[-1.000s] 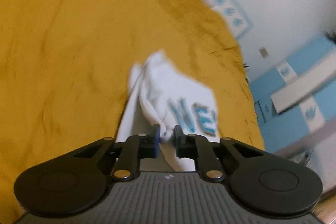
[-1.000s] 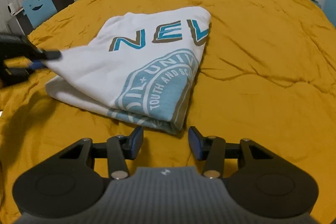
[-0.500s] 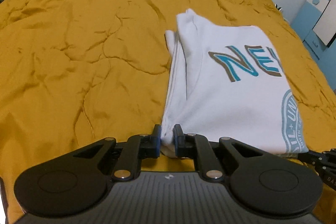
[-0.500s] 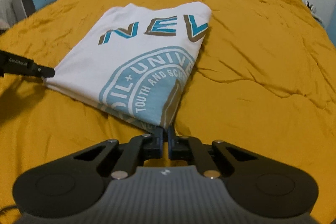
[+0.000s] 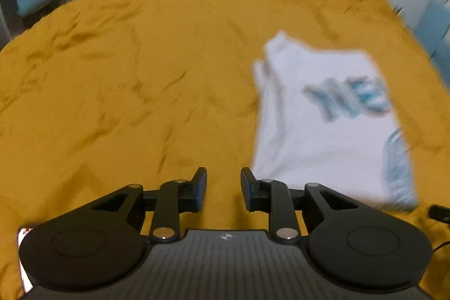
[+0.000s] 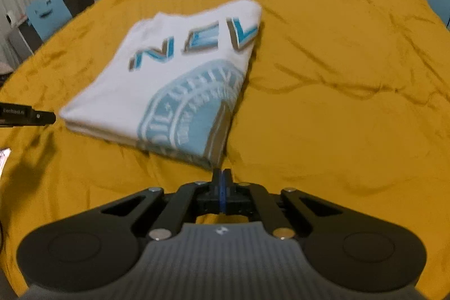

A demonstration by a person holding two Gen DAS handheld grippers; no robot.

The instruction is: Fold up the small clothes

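**T-shirt folded, grippers at its near edge**

T-shirt (image 6: 180,80) lies folded into a neat white rectangle on the yellow bed (image 6: 337,103), printed lettering facing up, at about eleven o'clock from the right gripper (image 6: 222,182). That gripper is clenched with nothing visibly between its pads, its tips just short of the shirt's near corner. Left gripper (image 5: 223,187) is opening, empty, with the shirt at two o'clock, clear of the jaws. My read: folding looks largely done; perhaps one more fold or a tidy-up remains.
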